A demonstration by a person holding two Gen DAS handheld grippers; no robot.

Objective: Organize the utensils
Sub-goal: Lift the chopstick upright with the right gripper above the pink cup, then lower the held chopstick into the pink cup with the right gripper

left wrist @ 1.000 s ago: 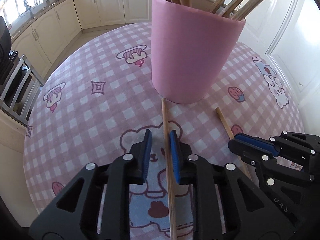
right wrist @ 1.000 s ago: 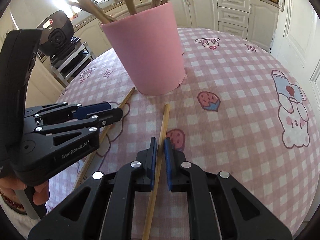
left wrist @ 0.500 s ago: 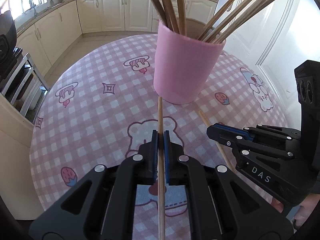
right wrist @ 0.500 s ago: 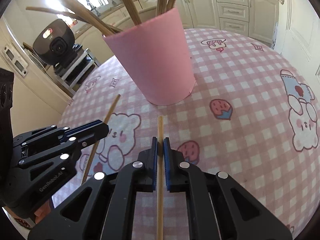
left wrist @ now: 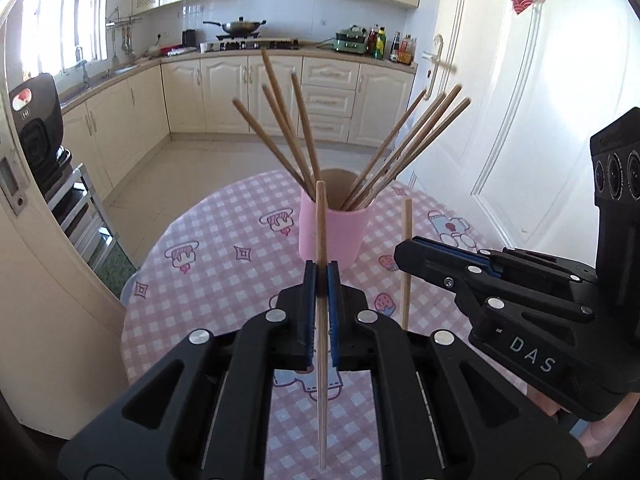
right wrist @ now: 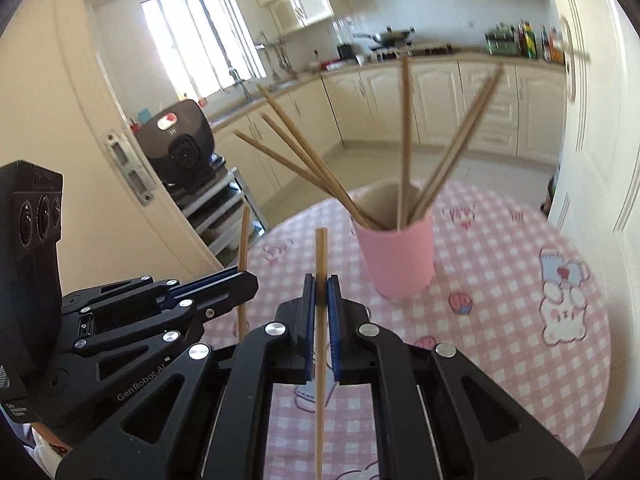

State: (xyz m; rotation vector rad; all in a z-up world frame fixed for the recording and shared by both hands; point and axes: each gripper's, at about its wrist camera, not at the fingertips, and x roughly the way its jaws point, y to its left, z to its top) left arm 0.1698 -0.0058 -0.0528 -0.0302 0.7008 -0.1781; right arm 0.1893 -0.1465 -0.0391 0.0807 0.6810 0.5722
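My left gripper [left wrist: 321, 276] is shut on a wooden chopstick [left wrist: 321, 228], held in the air above the pink checked tablecloth [left wrist: 224, 248]. Its tip reaches toward the rim of the pink cup [left wrist: 348, 236], which holds several chopsticks [left wrist: 288, 136] fanned out. To its right, my right gripper [left wrist: 402, 252] grips a second chopstick [left wrist: 407, 224]. In the right wrist view, that gripper [right wrist: 321, 284] is shut on its chopstick [right wrist: 321, 252], with the cup [right wrist: 400, 260] ahead and to the right. The left gripper [right wrist: 248, 280] and its stick [right wrist: 243, 236] are beside it on the left.
The round table [right wrist: 500, 280] stands in a kitchen with cream cabinets [left wrist: 224, 92] behind. A black appliance [left wrist: 36, 128] sits on a metal rack at the left. A white door [left wrist: 520, 120] is on the right. A hand [left wrist: 600, 436] holds the right gripper.
Both grippers have shut on the chopsticks that lay on the cloth and risen with them. The cup now looks smaller and farther off, and more of the kitchen shows.
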